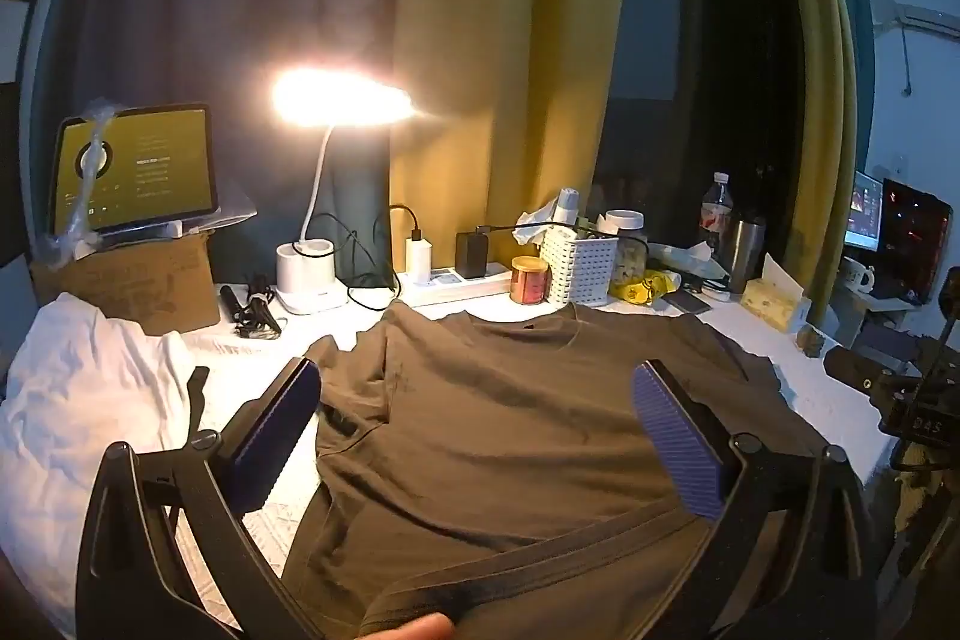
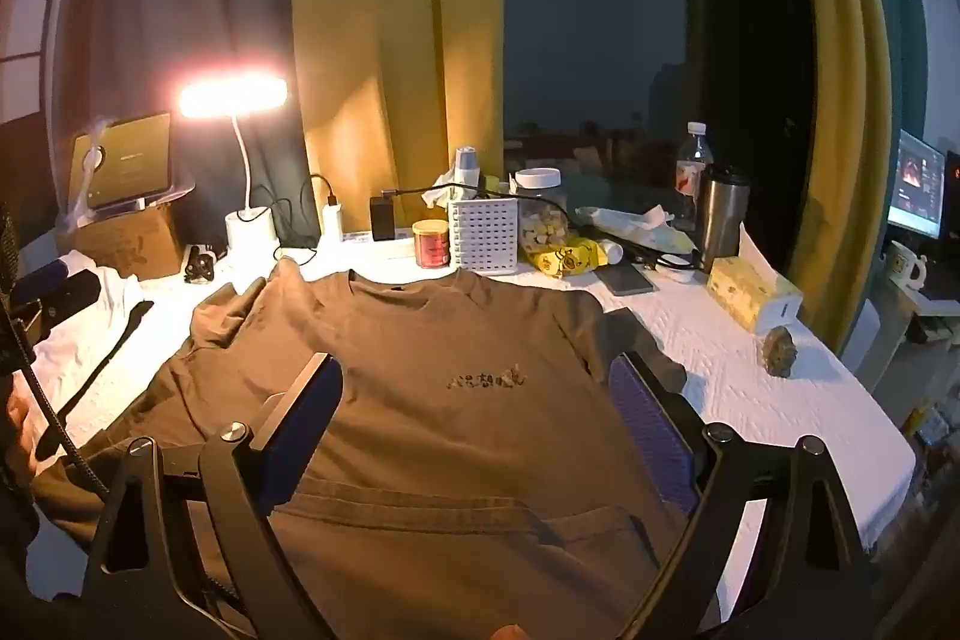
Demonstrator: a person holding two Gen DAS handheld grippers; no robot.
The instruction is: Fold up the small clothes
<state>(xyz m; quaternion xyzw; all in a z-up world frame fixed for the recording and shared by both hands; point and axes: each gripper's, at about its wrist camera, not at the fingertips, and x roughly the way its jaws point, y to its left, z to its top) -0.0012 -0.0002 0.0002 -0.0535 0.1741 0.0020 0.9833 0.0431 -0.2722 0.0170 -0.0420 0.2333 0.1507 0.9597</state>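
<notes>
Both tongs (image 1: 474, 430) (image 2: 474, 418) gape over brown shirt's (image 2: 432, 340) hem.

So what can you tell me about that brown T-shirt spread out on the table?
The brown T-shirt looks like soft cotton and lies mostly flat on the white table cover, round neckline toward the desk lamp. A small dark print sits mid-chest. Its sleeve on the lamp's side is rumpled and partly folded in; the bottom hem is turned up toward the camera. Creases run across the body. Both grippers hover open above it, pinching nothing.

Clutter row (image 2: 483, 235) blocks far edge; right tabletop (image 2: 750, 388) free.
</notes>
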